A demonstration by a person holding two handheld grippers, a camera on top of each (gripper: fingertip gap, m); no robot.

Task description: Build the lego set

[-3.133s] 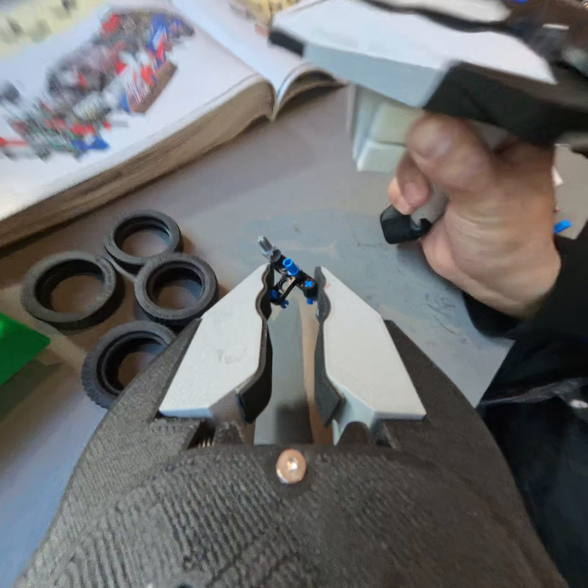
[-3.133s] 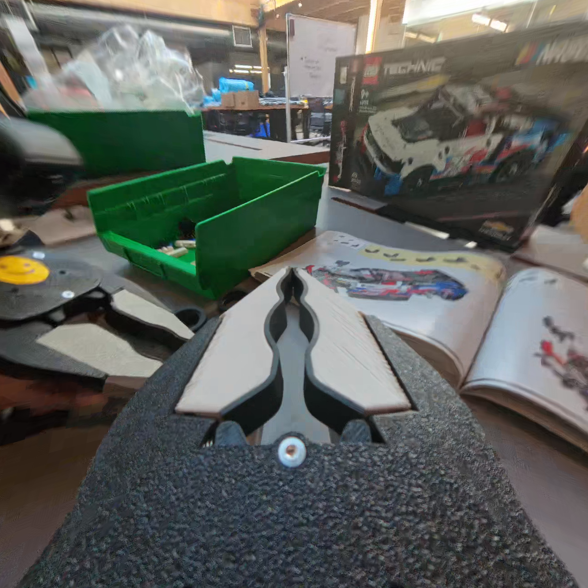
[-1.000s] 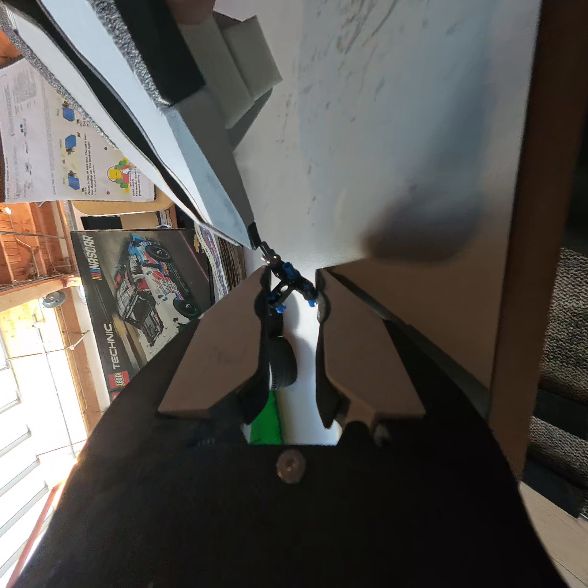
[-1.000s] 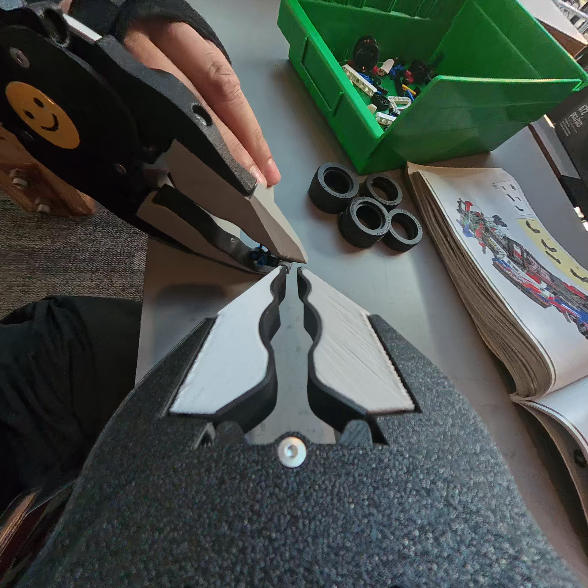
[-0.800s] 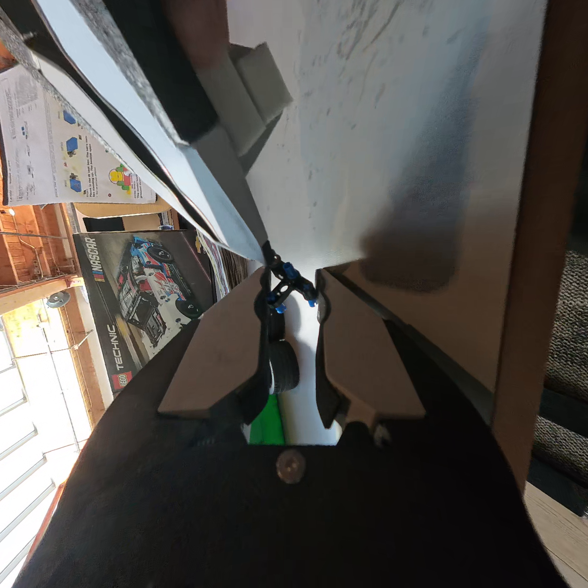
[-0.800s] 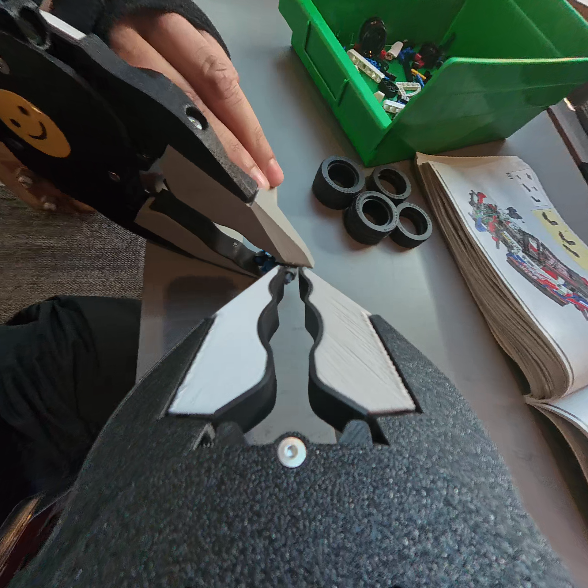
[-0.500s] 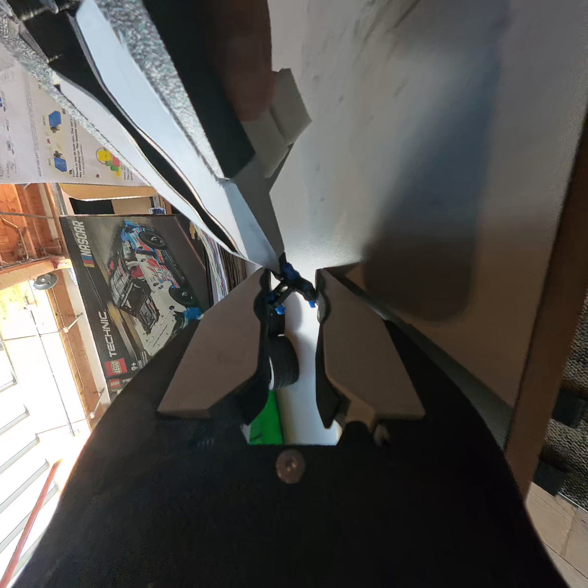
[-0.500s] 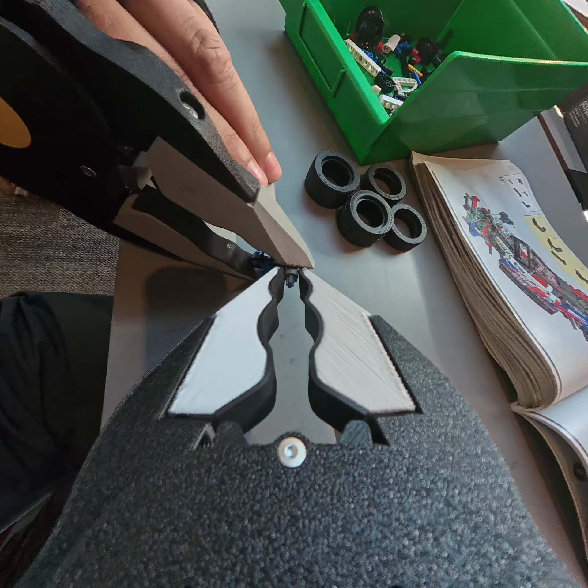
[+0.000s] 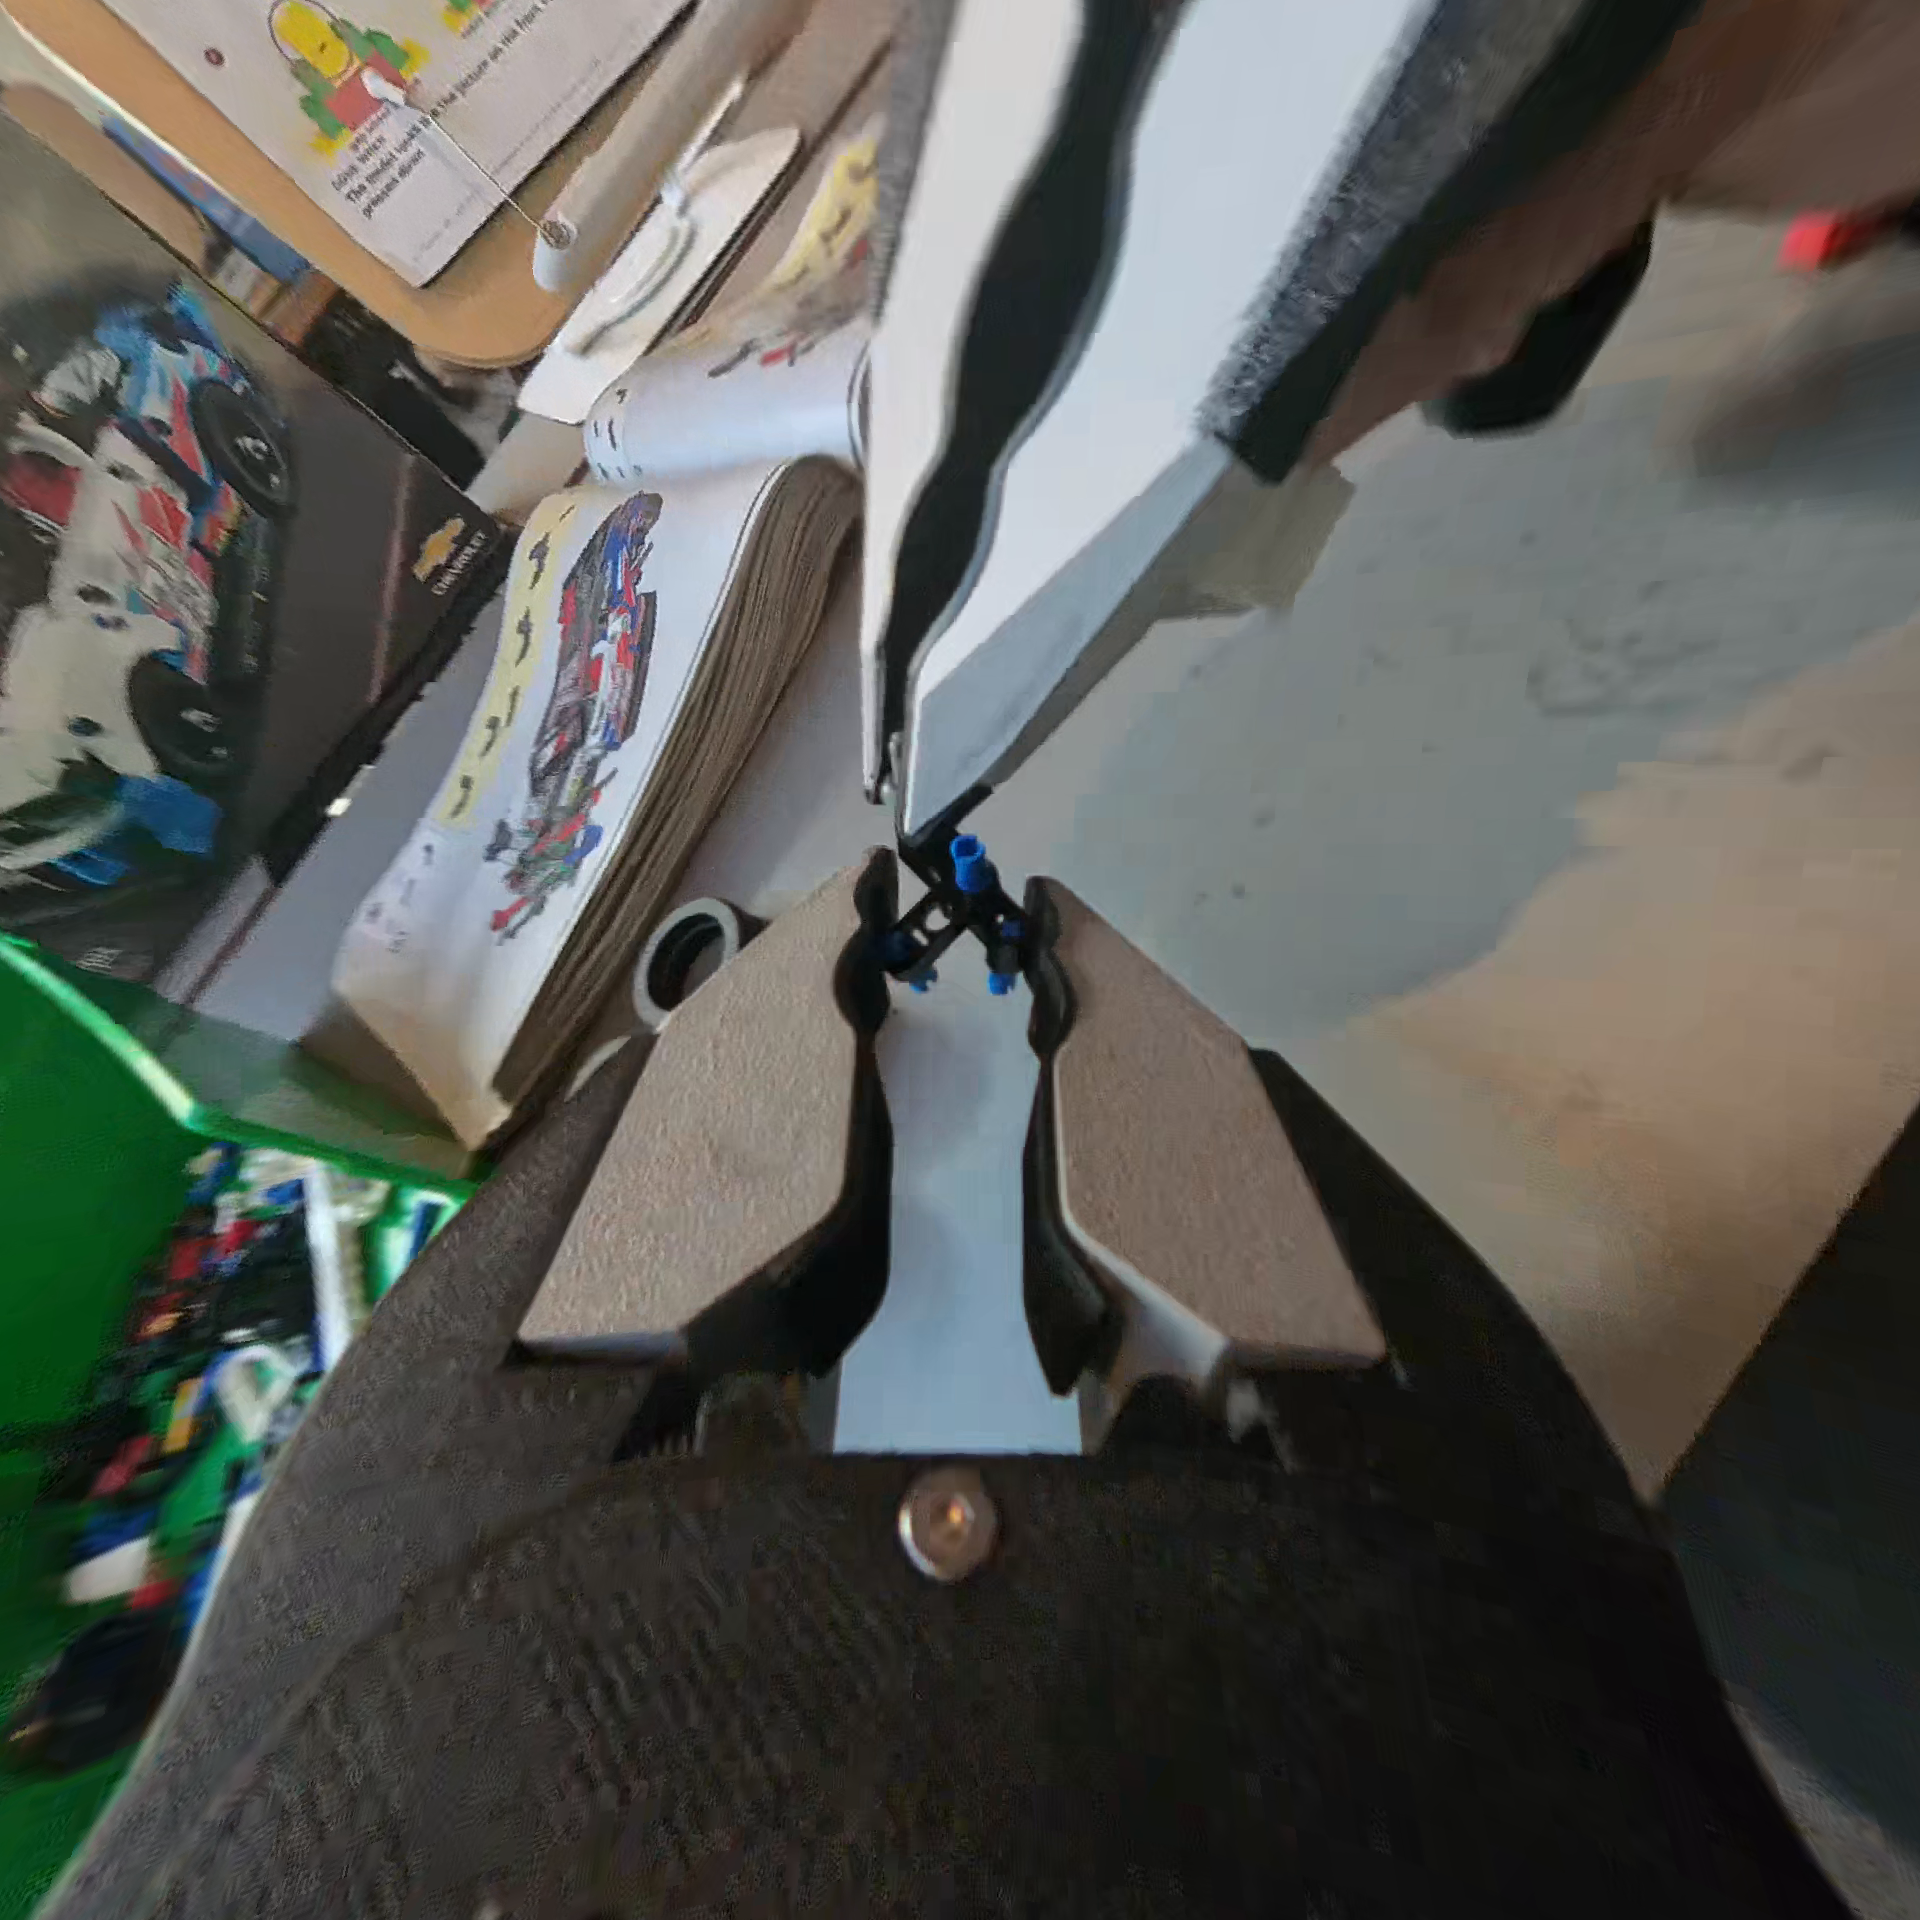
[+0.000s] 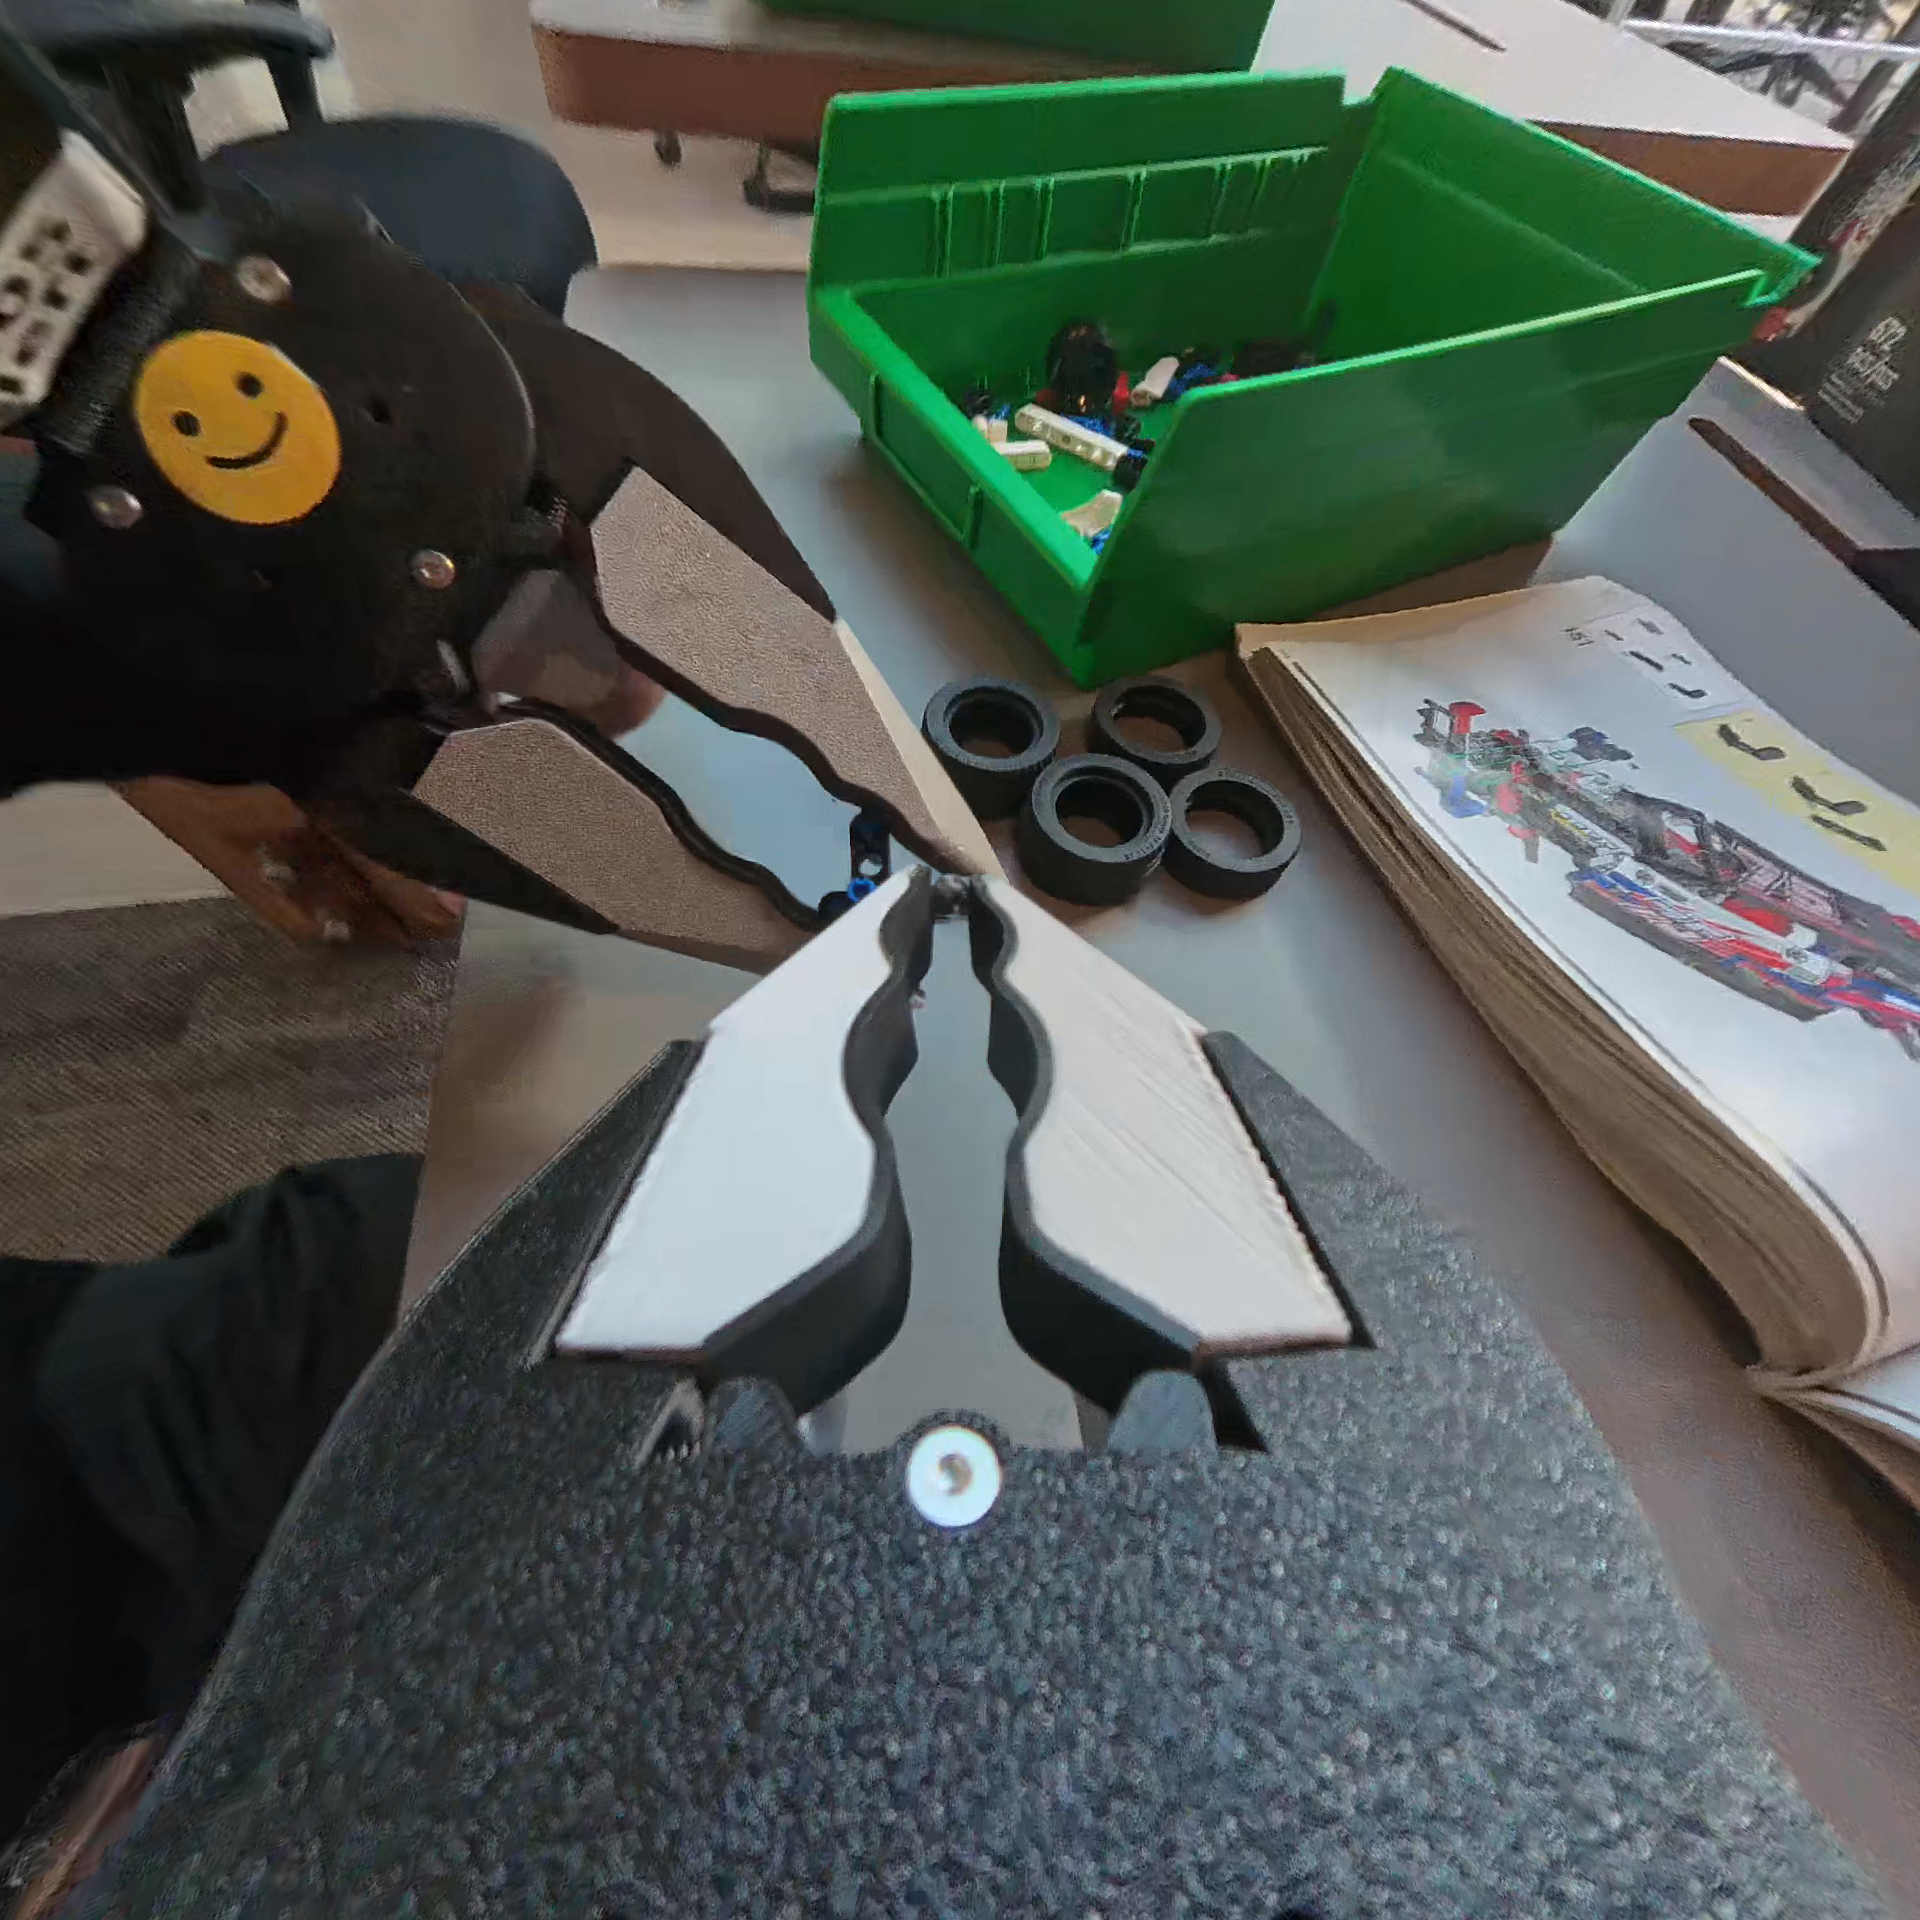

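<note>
Beside the gripped black assembly: tyres, green bin, manual

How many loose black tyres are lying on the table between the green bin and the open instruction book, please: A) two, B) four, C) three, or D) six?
B: the right wrist view shows four black tyres clustered on the table, in front of the green bin and left of the open instruction book.
</note>
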